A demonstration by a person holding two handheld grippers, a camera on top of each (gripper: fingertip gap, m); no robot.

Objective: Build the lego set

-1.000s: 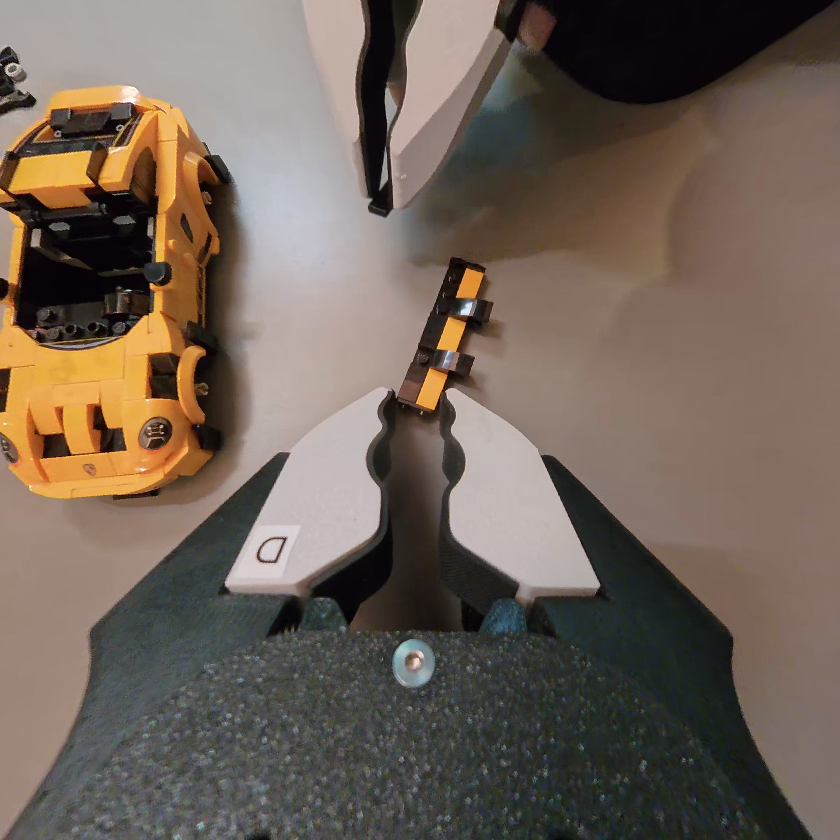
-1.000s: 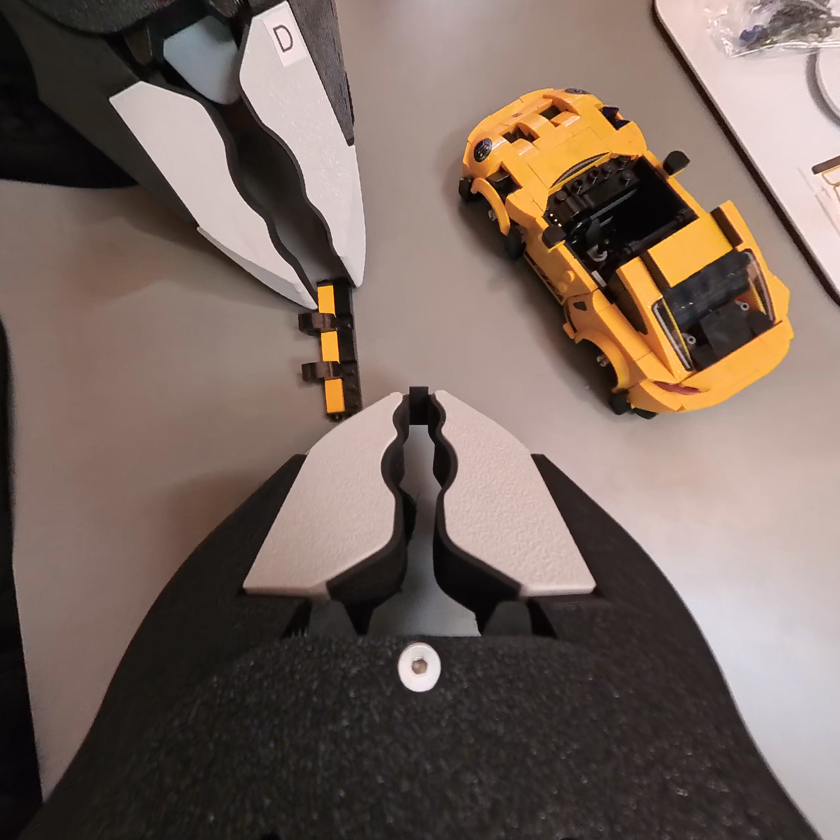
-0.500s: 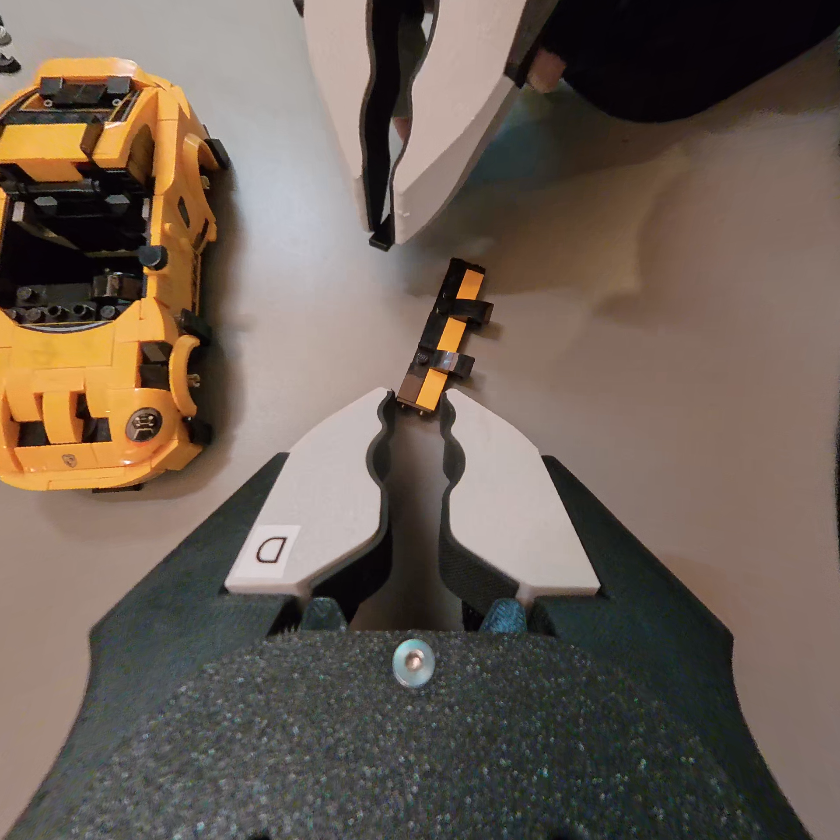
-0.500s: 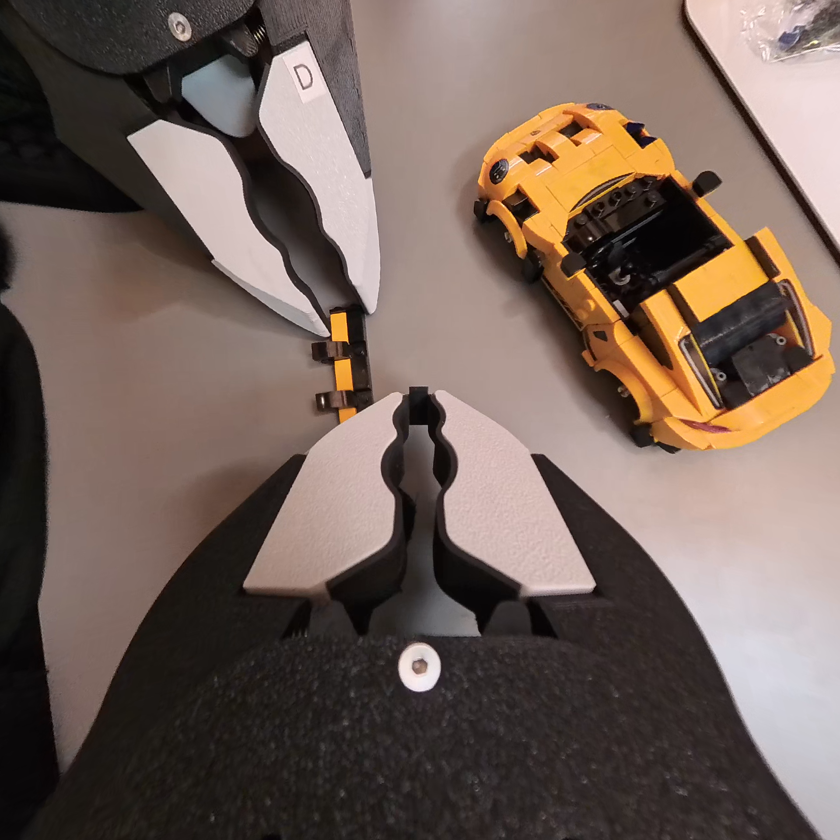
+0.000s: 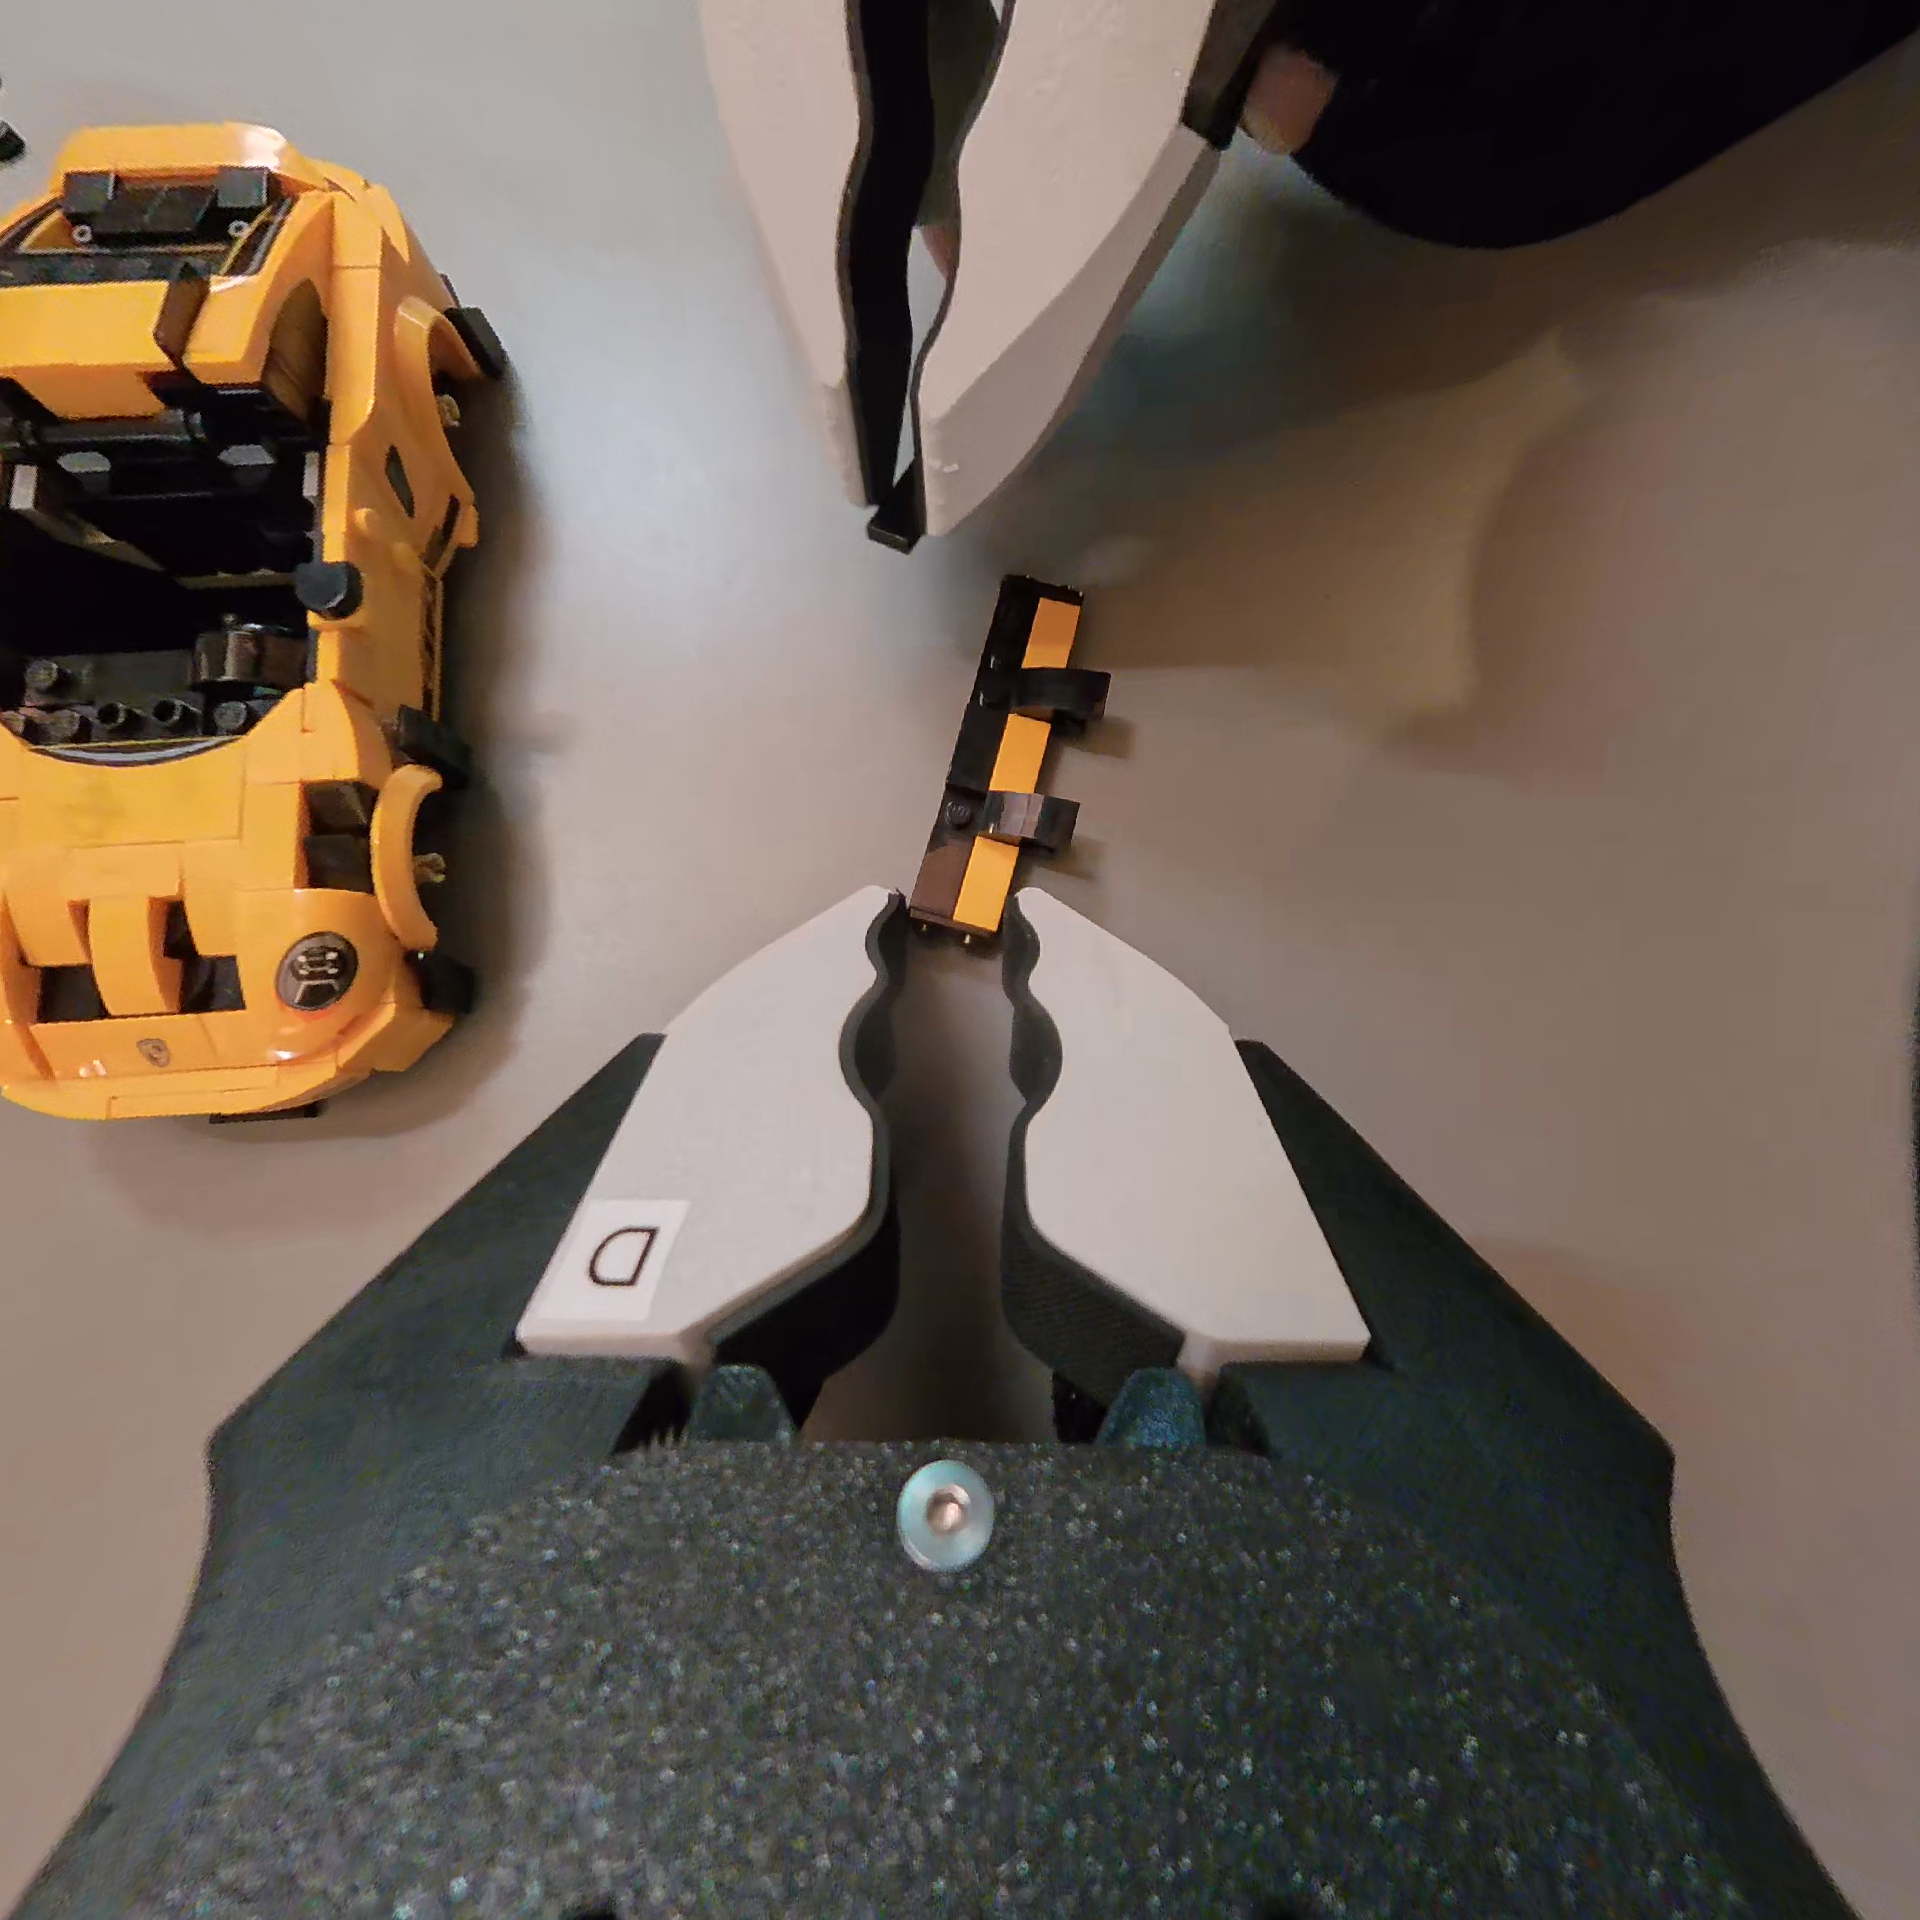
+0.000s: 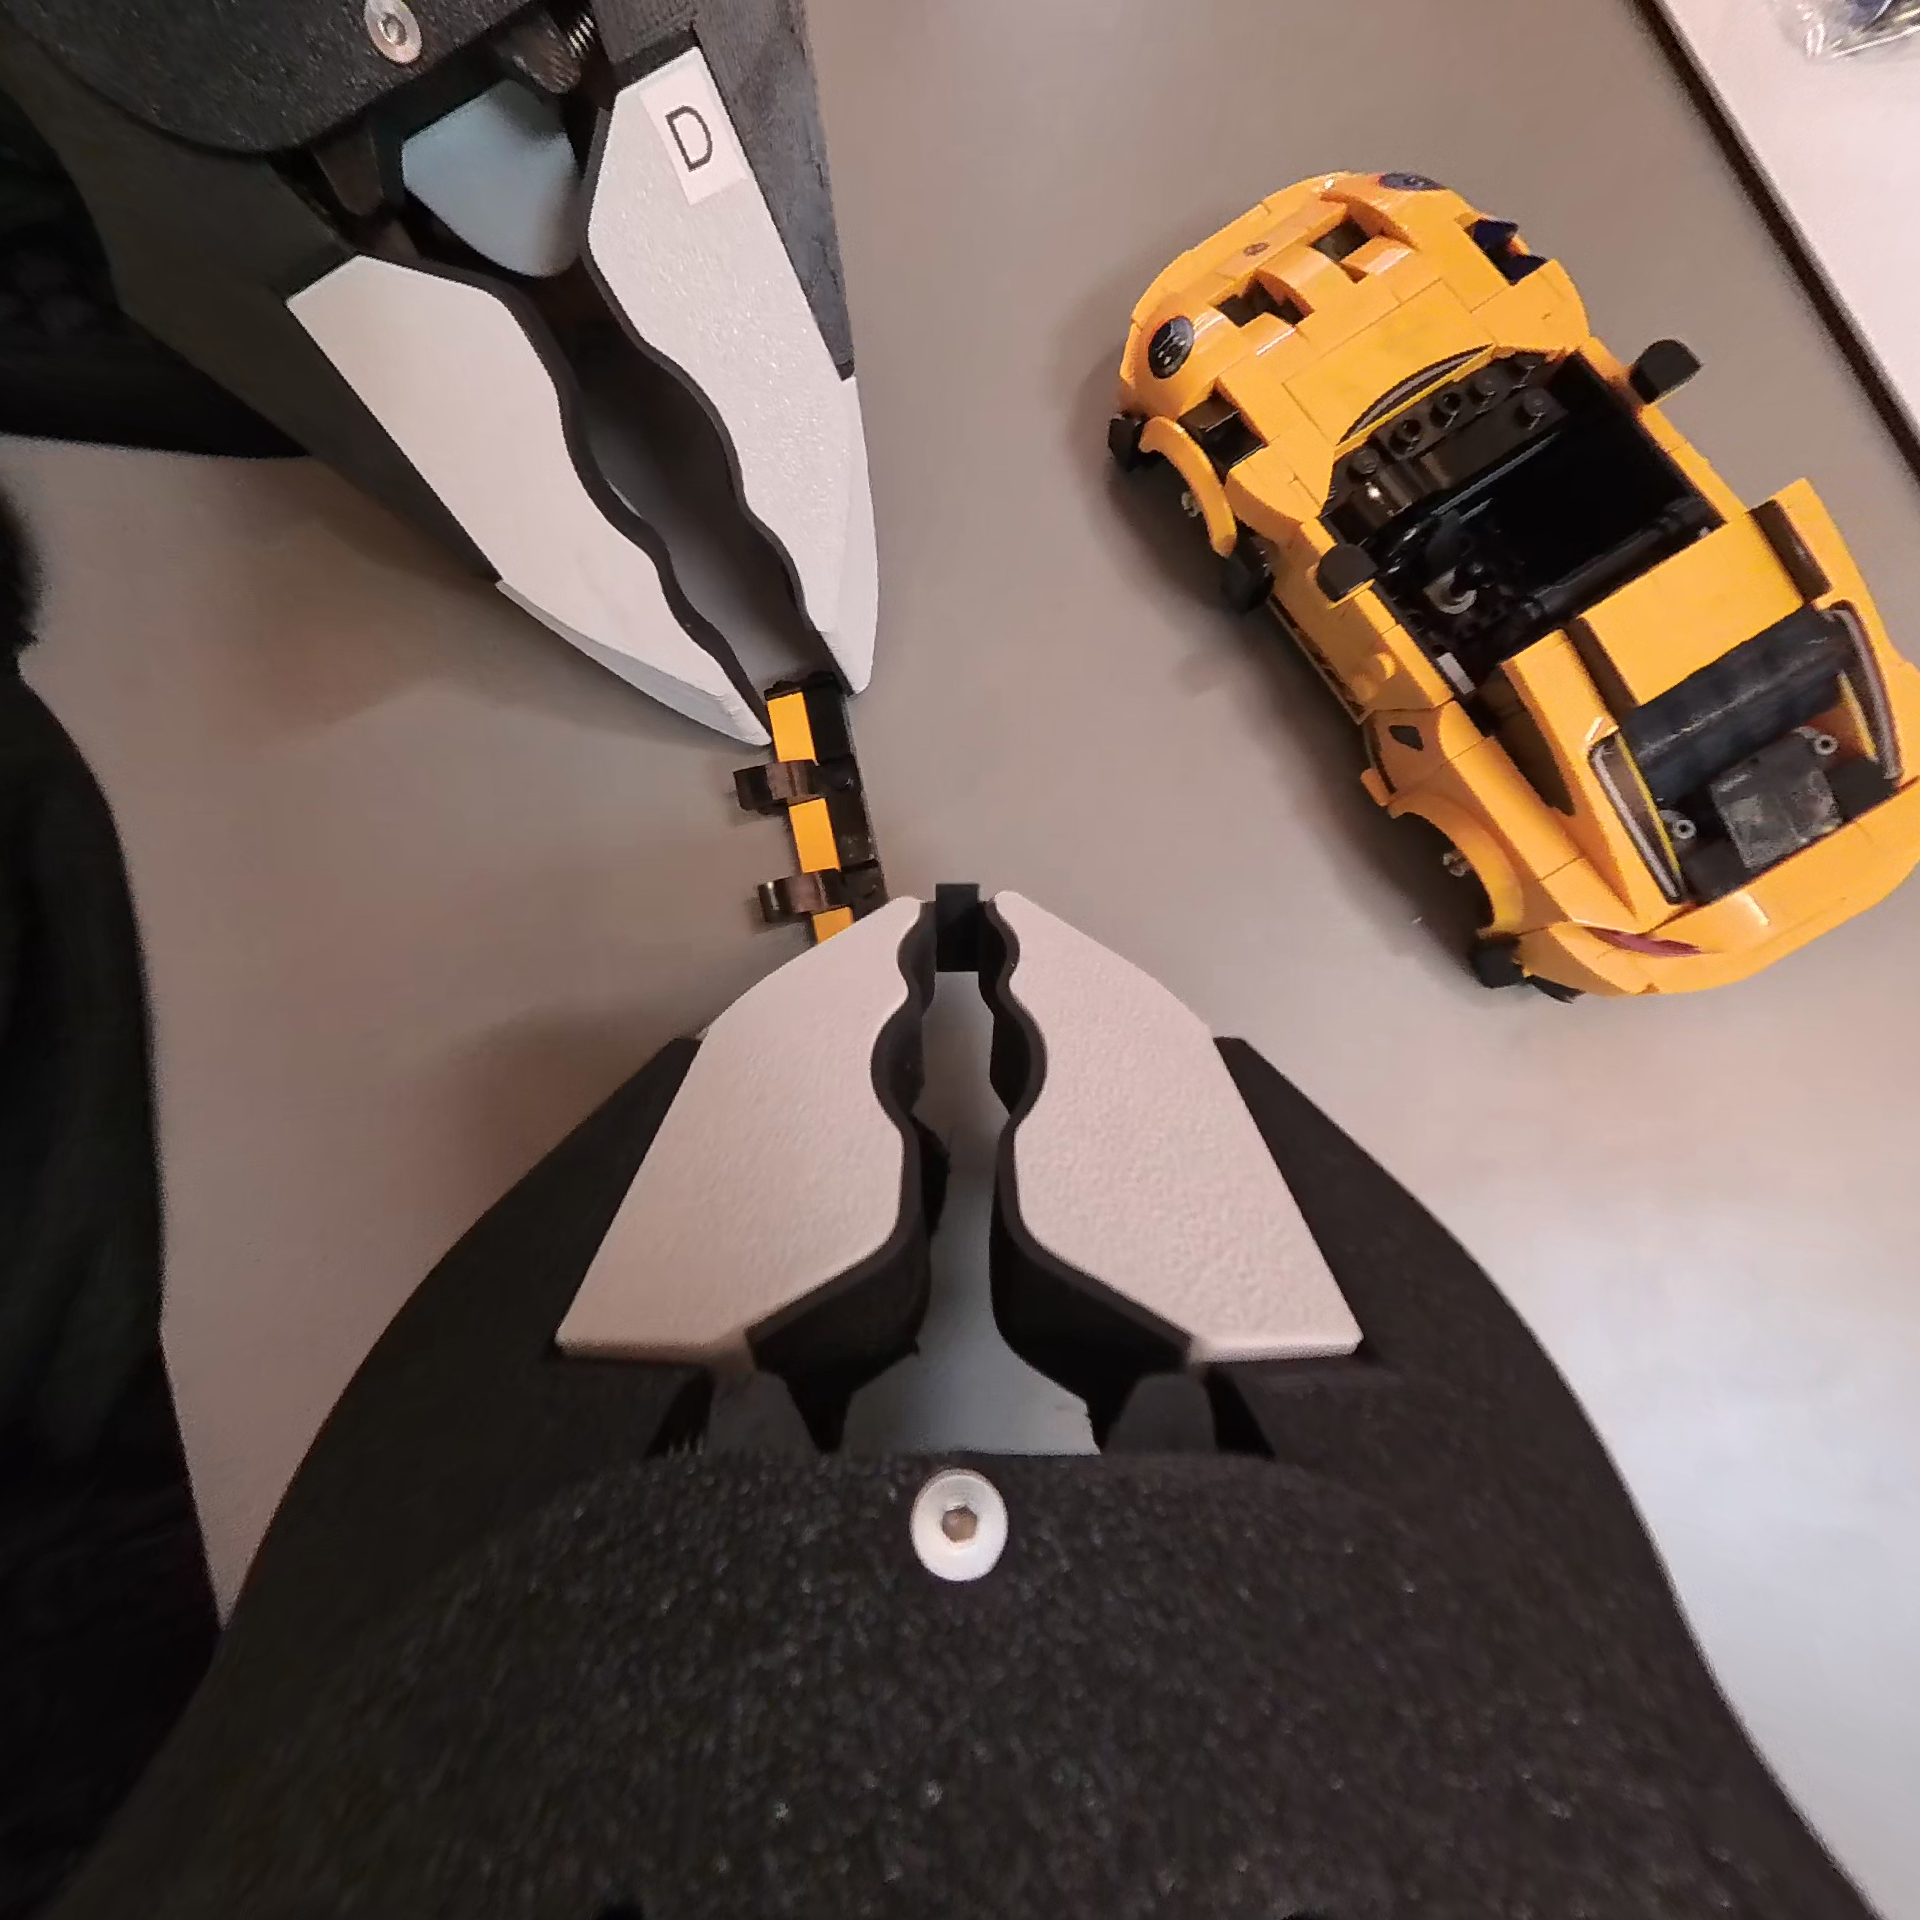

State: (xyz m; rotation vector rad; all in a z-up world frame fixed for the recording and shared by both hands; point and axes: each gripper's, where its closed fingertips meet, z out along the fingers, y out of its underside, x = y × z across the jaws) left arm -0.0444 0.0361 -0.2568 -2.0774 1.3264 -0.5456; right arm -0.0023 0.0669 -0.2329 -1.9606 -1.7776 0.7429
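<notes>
Left gripper (image 5: 953,914) pinches end of black-yellow strip (image 5: 1013,753). Right gripper (image 5: 902,509) opposite, clamping small black piece (image 5: 894,532) just beside strip's far end. Yellow car (image 5: 223,623) left on table (image 5: 1507,831).

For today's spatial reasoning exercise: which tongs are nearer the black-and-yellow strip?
Left. The left tongs grip one end of the black-and-yellow strip. The right tongs, pinching a small black piece, sit just beside the strip's far end, apparently apart.

Grey table (image 6: 1195,1091), matte. White tray (image 6: 1808,208) at table's far right edge; clear plastic bag (image 6: 1860,21) on tray.
</notes>
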